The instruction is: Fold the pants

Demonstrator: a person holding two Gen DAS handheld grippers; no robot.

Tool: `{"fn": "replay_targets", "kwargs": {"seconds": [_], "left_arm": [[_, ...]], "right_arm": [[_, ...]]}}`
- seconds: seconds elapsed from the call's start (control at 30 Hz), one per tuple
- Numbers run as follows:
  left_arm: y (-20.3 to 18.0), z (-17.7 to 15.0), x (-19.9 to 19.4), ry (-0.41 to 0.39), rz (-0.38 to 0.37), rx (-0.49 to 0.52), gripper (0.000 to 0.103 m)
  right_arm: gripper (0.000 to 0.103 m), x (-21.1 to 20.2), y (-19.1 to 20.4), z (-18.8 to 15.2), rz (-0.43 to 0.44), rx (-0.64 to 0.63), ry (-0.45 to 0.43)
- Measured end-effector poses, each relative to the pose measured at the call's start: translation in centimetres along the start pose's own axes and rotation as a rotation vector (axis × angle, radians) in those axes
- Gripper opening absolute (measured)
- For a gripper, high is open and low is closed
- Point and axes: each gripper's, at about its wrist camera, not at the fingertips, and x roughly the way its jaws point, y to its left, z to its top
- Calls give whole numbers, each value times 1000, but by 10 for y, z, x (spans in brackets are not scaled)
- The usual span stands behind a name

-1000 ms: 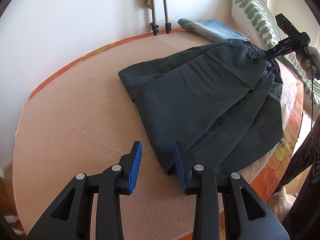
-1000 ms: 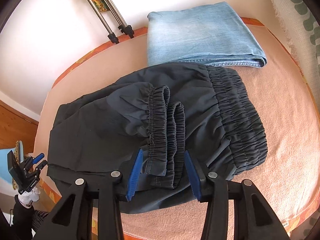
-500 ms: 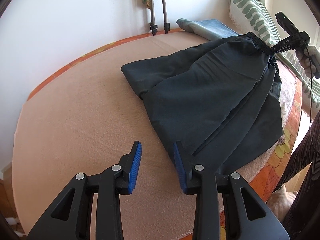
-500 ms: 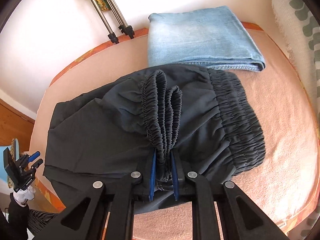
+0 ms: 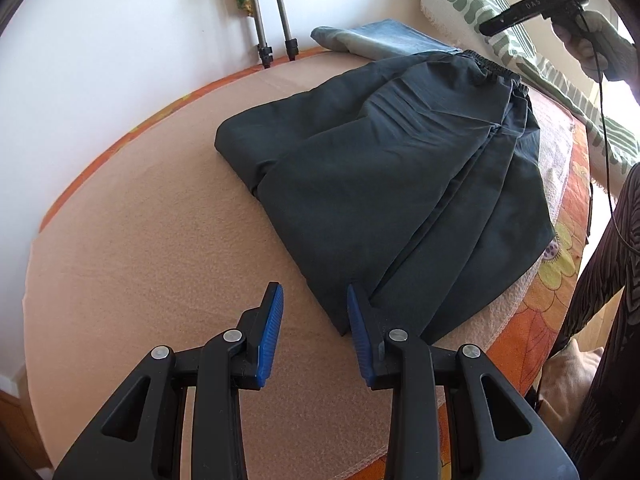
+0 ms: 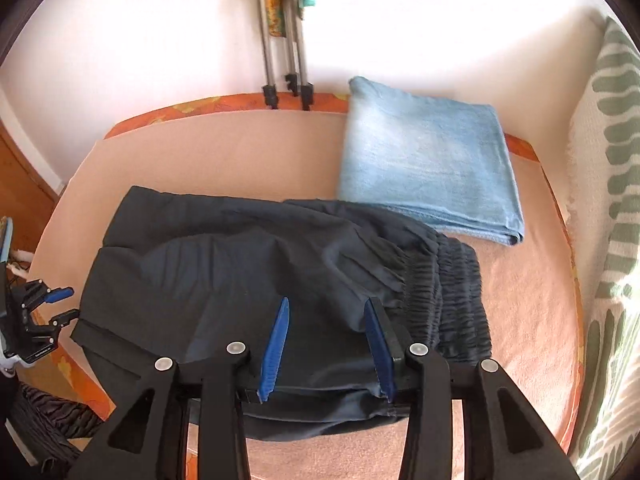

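Note:
Dark navy pants (image 5: 400, 168) lie folded on the peach bed cover (image 5: 152, 248), elastic waistband (image 6: 456, 300) toward the striped pillow. My left gripper (image 5: 314, 332) is open and empty just off the fold's near corner, its right pad beside the cloth edge. My right gripper (image 6: 326, 344) is open above the pants near the waistband, holding nothing; in the left wrist view it is raised at the upper right (image 5: 532, 8). The left gripper also shows in the right wrist view (image 6: 56, 304).
Folded light blue jeans (image 6: 428, 160) lie beyond the pants by the wall. Tripod legs (image 6: 286, 60) stand against the wall. A green striped pillow (image 6: 612, 240) bounds the right side. An orange flowered sheet (image 5: 548, 280) edges the bed.
My right gripper shut on the leg cuffs, carried them over toward the waistband, then opened and lifted away. The pants now lie folded shorter. My left gripper stayed open in place.

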Motion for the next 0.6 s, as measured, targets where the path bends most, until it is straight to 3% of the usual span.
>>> {"fn": "replay_targets", "kwargs": {"seconds": [0.07, 0.13, 0.17, 0.4, 0.6], "left_arm": [[-2, -2, -1, -1, -16, -11, 32], [-1, -5, 0, 0, -21, -21, 32], [-3, -7, 0, 3, -14, -10, 32], [-4, -12, 2, 4, -42, -13, 32], [-9, -9, 8, -7, -59, 4, 32]], "right_arm": [[47, 2, 35, 22, 72, -93, -23], [61, 12, 69, 45, 136, -166, -34], [63, 19, 85, 54, 175, -182, -36], [63, 86, 155, 107, 314, -209, 17], [63, 139, 195, 127, 362, -256, 98]]}}
